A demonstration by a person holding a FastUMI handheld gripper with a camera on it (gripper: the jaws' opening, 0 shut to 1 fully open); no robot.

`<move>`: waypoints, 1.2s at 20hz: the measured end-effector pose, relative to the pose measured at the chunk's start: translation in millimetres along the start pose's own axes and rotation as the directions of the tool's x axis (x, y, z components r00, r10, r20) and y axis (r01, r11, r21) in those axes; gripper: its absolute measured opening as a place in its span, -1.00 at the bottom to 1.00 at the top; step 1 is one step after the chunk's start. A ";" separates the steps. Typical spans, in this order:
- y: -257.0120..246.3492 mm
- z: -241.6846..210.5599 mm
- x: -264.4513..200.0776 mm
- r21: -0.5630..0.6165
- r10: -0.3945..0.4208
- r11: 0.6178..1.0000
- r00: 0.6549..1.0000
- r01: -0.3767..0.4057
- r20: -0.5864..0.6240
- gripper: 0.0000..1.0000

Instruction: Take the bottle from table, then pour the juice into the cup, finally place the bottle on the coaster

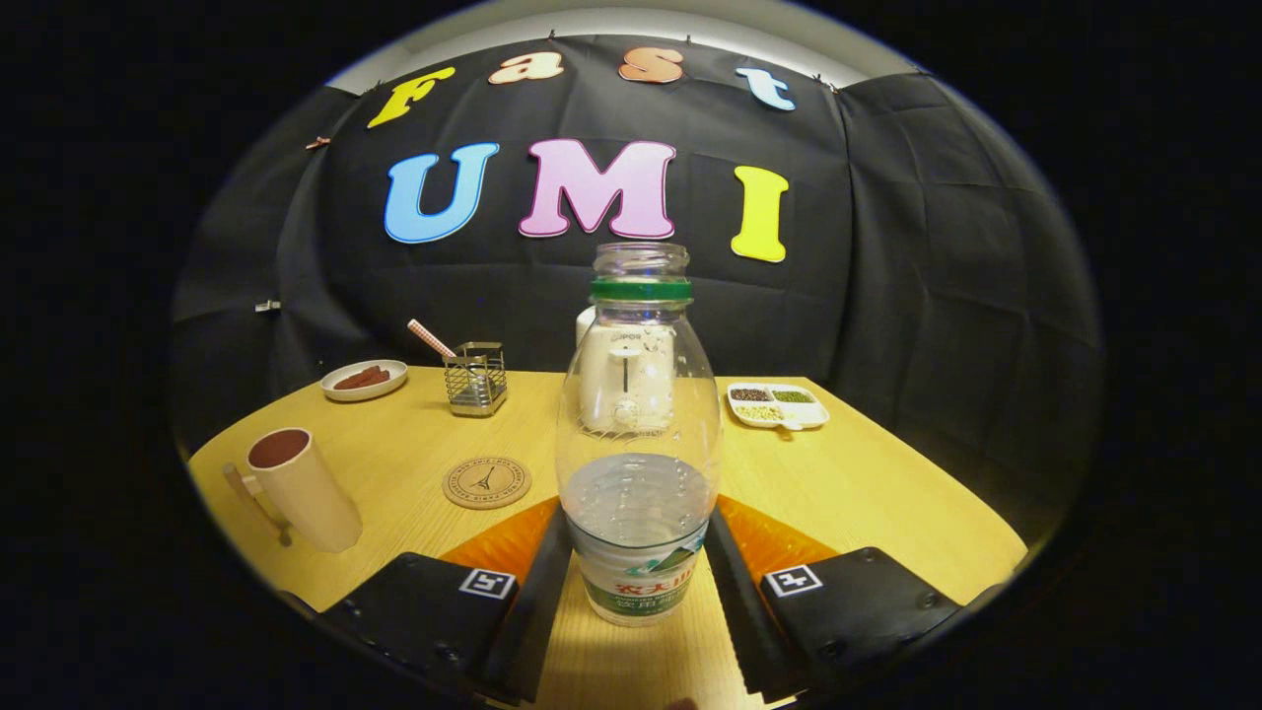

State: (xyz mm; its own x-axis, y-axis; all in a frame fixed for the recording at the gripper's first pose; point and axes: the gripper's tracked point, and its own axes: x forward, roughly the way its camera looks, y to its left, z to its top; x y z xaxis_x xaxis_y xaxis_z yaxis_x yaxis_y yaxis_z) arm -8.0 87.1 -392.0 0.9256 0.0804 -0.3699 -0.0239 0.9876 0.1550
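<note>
So the bottle [638,434] stands upright, long axis vertical, open mouth up, no cap, a green ring round the neck. It's about a third full of clear liquid. My fingers [638,592] reach forward level and low over the worktop [868,483], one each side of the bottle's base. Both sit right against its lower sides, so I'd say I'm gripping it, though I can't tell if its base is off the wood. The cup [304,488] is off to my left, near the edge, tilted by the lens. The coaster [487,482] lies flat between cup and bottle, a bit further out. Beyond the bottle: a white box [626,380], a wire holder [475,380], a plate [364,380] and a divided tray [779,404].
</note>
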 end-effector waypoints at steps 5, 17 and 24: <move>8.5 35.8 -14.2 -0.181 -0.003 0.983 1.000 0.007 0.017 0.52; 78.5 104.5 -31.2 -0.629 0.075 0.778 0.991 0.011 0.110 0.51; 120.4 81.7 -21.4 -0.784 0.130 0.615 0.992 -0.081 0.000 0.50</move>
State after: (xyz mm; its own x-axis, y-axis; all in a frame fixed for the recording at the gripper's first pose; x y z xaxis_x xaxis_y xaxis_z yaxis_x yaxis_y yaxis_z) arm 0.1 193.3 -290.6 0.9145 0.2081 -0.3470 -0.3858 0.7067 -0.5930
